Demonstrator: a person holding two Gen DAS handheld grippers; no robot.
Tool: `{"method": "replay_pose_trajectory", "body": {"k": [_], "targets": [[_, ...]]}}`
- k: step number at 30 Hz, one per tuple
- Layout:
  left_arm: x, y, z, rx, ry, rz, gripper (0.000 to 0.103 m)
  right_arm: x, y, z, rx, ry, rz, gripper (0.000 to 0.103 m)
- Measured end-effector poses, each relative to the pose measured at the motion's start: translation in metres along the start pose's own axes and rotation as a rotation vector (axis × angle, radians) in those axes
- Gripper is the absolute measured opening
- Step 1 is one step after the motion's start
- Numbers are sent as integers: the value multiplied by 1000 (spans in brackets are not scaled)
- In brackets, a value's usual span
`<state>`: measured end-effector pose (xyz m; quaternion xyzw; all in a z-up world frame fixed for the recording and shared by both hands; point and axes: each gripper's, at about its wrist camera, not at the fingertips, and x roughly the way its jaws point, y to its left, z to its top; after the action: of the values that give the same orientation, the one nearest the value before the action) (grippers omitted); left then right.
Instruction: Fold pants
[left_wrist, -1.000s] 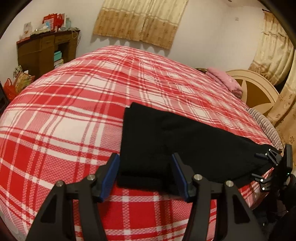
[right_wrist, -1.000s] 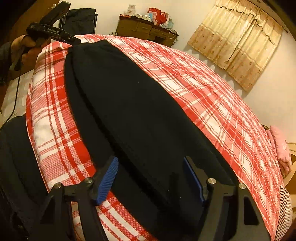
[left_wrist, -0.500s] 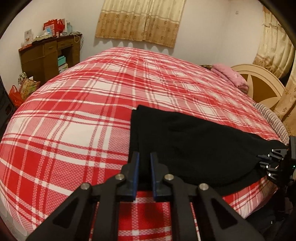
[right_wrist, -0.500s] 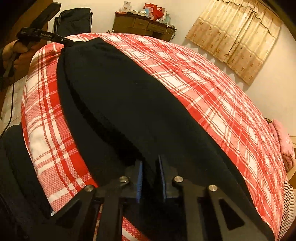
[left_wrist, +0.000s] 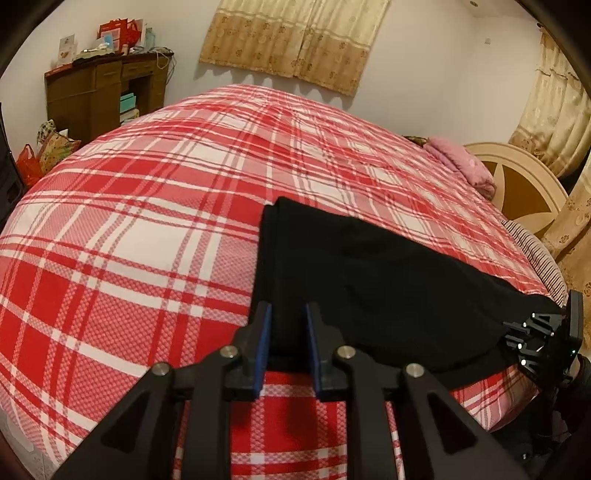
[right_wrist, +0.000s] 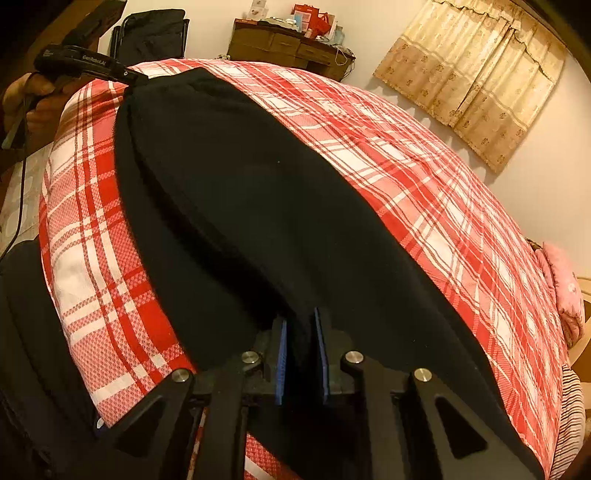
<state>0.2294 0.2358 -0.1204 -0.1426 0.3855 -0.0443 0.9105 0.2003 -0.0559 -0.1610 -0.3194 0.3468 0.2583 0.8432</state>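
Note:
Black pants (left_wrist: 369, 280) lie flat along the near edge of a bed with a red and white plaid cover (left_wrist: 166, 206). My left gripper (left_wrist: 287, 325) is shut on the near edge of the pants at one end. My right gripper (right_wrist: 301, 332) is shut on the near edge of the pants (right_wrist: 258, 192) at the other end. The right gripper also shows at the right edge of the left wrist view (left_wrist: 535, 336). The left gripper shows at the top left of the right wrist view (right_wrist: 92, 66), held by a hand.
A pink pillow (left_wrist: 461, 162) lies by the wooden headboard (left_wrist: 517, 184). A brown desk (left_wrist: 103, 96) with clutter stands against the far wall. Curtains (left_wrist: 295, 40) hang behind the bed. A dark chair (right_wrist: 151, 33) stands beyond the bed's foot.
Both grippers went from wide open to shut on the near edge of the pants. The views have since risen slightly, with the fabric edge held between the pads.

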Motion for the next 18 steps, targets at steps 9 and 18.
{"method": "replay_pose_trajectory", "body": {"k": [9,18], "targets": [[-13,13,7,-72,-34,-57,6,-5,-7,6,59,-8,18,5],[-36,19,13,-98,-67,-139,6,-40,-11,12,85,-50,34,4]]}}
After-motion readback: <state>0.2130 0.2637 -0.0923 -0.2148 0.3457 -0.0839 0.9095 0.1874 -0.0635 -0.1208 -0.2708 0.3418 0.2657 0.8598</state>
